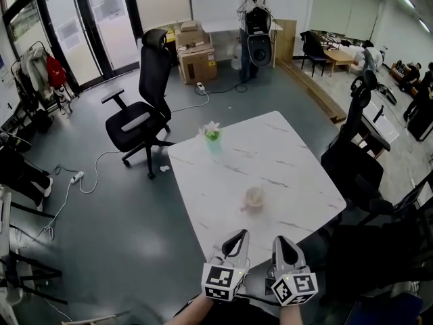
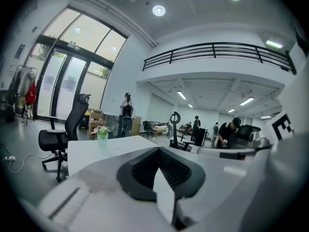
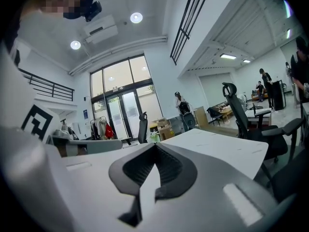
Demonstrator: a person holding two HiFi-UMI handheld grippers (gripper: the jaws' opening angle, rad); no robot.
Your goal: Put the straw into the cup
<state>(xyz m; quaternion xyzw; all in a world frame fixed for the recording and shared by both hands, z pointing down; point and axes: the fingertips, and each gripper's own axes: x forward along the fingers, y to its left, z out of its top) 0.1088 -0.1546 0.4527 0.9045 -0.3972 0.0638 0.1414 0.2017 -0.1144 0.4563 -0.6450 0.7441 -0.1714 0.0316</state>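
A pale cup (image 1: pixel 254 198) stands on the white marble table (image 1: pixel 284 154), toward its near side. I cannot make out a straw anywhere; a small pinkish bit sits at the cup's left foot. My left gripper (image 1: pixel 237 237) and right gripper (image 1: pixel 281 241) hover side by side over the table's near edge, a short way in front of the cup. Both are shut with nothing between the jaws. In the left gripper view the closed jaws (image 2: pixel 159 151) fill the lower frame, and the right gripper (image 3: pixel 155 146) looks the same in its own view. The cup is hidden in both gripper views.
A green vase with a flower (image 1: pixel 213 135) stands at the table's far corner, the same vase (image 2: pixel 102 134) showing small beyond the left jaws. A black office chair (image 1: pixel 145 107) stands off the far left corner and another chair (image 1: pixel 355 154) at the right. Cardboard boxes (image 1: pixel 196 59) and a person (image 1: pixel 252 19) are at the back.
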